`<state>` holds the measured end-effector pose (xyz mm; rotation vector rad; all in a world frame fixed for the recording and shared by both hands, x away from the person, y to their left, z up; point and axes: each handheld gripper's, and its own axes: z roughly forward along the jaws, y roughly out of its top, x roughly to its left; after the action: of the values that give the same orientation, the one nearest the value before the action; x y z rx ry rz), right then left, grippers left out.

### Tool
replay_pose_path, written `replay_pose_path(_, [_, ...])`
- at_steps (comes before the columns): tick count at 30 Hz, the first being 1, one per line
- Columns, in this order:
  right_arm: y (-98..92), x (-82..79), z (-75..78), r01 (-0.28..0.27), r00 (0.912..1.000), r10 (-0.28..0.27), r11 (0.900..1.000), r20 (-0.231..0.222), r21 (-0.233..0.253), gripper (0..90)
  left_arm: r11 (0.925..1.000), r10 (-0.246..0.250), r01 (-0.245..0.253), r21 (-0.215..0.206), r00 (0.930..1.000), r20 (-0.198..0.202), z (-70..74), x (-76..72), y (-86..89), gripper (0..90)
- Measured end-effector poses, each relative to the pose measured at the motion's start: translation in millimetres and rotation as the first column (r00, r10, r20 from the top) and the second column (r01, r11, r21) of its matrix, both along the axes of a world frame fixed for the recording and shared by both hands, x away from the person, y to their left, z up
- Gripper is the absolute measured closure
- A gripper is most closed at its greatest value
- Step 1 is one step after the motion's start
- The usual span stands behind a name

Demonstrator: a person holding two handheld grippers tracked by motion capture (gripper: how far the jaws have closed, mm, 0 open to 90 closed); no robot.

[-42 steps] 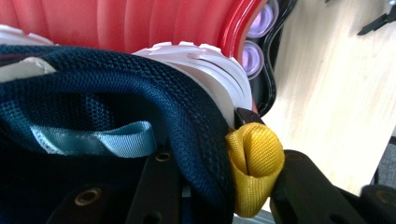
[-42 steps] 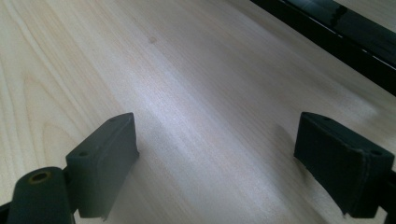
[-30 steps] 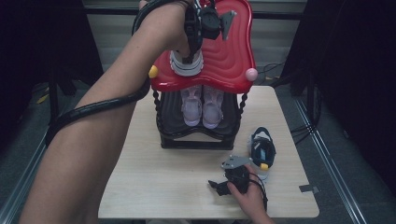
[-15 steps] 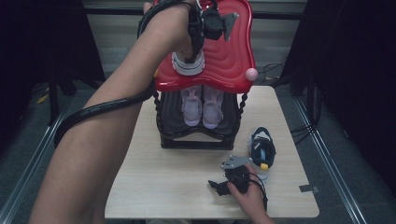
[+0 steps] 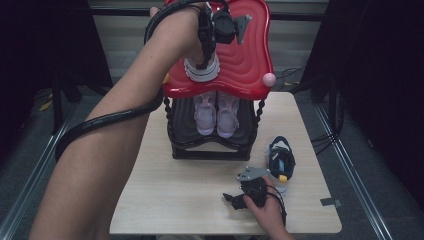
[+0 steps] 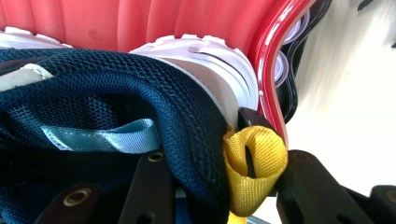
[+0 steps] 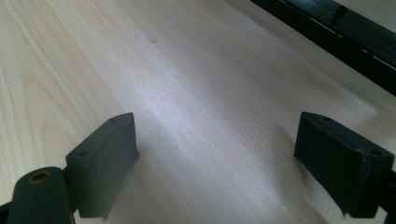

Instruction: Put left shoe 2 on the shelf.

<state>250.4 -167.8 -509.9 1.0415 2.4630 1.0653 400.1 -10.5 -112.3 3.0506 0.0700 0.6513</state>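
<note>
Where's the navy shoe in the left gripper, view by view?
High view: navy shoe top centre on the red shelf, pale sole showing, under the left gripper.
Left gripper view: left and centre, clamped beside its yellow loop.
Right gripper view: right gripper open over the table.
Shared landmark: the red shelf.

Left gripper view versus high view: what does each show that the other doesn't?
Left gripper view: the navy shoe clamped at the heel in the left gripper, its yellow loop and a pale blue ribbon. High view: a pink pair on the lower shelf, a second navy shoe on the table by the right gripper. Shared: red shelf top, white sole.
</note>
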Motion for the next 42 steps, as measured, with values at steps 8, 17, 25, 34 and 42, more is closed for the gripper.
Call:
replay_pose_path(8, [0.0, 0.0, 0.0, 0.0, 1.0, 0.0, 1.0, 0.0, 0.0, 12.4, 0.9997, 0.022, -0.022, 0.001, 0.9997, -0.011, 0.9, 0.0, 1.3, 65.9])
replay_pose_path(17, [0.0, 0.1, 0.0, -0.001, 1.0, 0.001, 1.0, 0.0, 0.0, 12.3, 0.9982, 0.058, -0.058, -0.015, 0.9983, -0.009, 0.7, 0.5, 2.5, 61.1])
replay_pose_path(25, [-0.1, 0.3, 0.1, -0.001, 1.0, 0.001, 1.0, 0.0, -0.003, 12.2, 0.9919, 0.109, -0.109, -0.065, 0.994, -0.007, 2.9, 3.3, 6.3, 52.3])
replay_pose_path(34, [-0.3, 1.0, -0.1, -0.007, 0.9999, 0.007, 1.0, 0.009, -0.005, 12.1, 0.9907, 0.118, -0.117, -0.069, 0.993, 0.01, 6.0, 2.6, 8.8, 47.0])
replay_pose_path(42, [-0.4, 1.4, -0.2, -0.011, 0.9999, 0.011, 1.0, 0.01, -0.005, 12.0, 0.9874, 0.121, -0.118, -0.105, 0.9926, 0.015, 9.4, 0.6, 11.7, 42.3])
